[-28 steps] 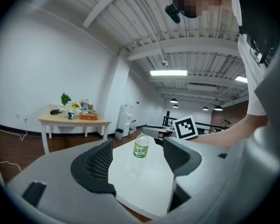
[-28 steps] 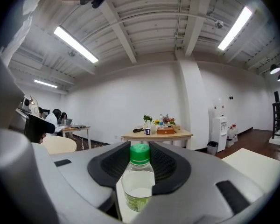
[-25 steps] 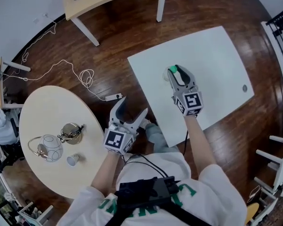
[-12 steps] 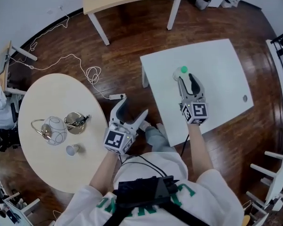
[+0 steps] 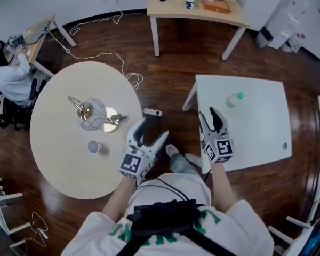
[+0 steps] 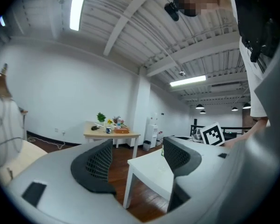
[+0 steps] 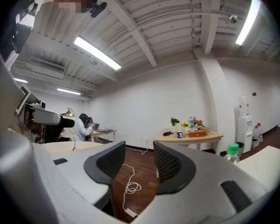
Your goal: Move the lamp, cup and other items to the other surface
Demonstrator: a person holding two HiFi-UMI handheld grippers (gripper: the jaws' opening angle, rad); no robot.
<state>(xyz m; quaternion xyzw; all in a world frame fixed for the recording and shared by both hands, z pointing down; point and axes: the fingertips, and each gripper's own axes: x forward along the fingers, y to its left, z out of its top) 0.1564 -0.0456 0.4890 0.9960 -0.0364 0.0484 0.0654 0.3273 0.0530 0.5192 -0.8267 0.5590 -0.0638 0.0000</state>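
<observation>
On the round beige table [image 5: 58,164] stand a wire-globe lamp [image 5: 94,114] with a brass base and a small cup [image 5: 93,146]. A clear bottle with a green cap [image 5: 233,98] stands upright on the white square table [image 5: 261,137]. My left gripper [image 5: 152,129] hangs open and empty over the floor between the two tables. My right gripper [image 5: 209,116] is at the white table's near left corner; its jaws have just been opening, and nothing is between them. The bottle [image 7: 232,153] shows to the right of the right gripper [image 7: 140,160]. The left gripper [image 6: 137,157] faces the white table [image 6: 151,168].
A wooden desk [image 5: 194,8] with small items stands at the back. A white cable and power strip [image 5: 152,112] lie on the wood floor between the tables. A seated person [image 5: 13,81] is at far left. A white dispenser [image 5: 281,20] stands at the back right.
The right gripper let go of the bottle, left it on the white table and drew back to the near edge. The head view swung left and brings the round table closer to centre.
</observation>
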